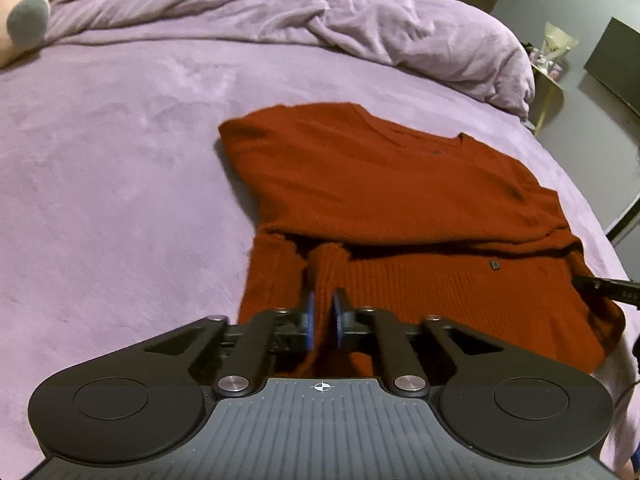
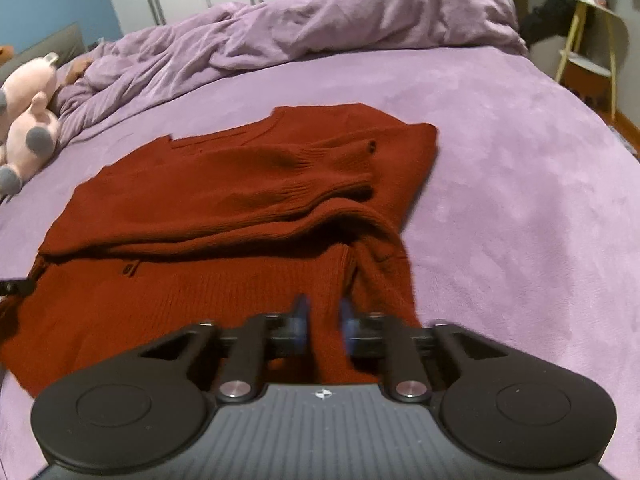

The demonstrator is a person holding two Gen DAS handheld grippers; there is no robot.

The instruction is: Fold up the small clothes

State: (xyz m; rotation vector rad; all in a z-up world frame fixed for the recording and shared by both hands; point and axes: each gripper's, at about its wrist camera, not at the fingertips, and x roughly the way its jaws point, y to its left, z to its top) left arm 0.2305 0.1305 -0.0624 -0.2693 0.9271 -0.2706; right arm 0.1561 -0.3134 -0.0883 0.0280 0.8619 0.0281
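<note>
On bed — both tongs pinch sweater.

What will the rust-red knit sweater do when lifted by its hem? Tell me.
The rust-red knit sweater is probably floppy: it already sags between both pinches. Its thick ribbed hem should grip well, not slip. It likely drags on the plush purple blanket.

I note a rust-red ribbed knit sweater on a matt plush purple bed, and matt black plastic on my left hand-held gripper.

low wrist views, close, sharing sweater
</note>
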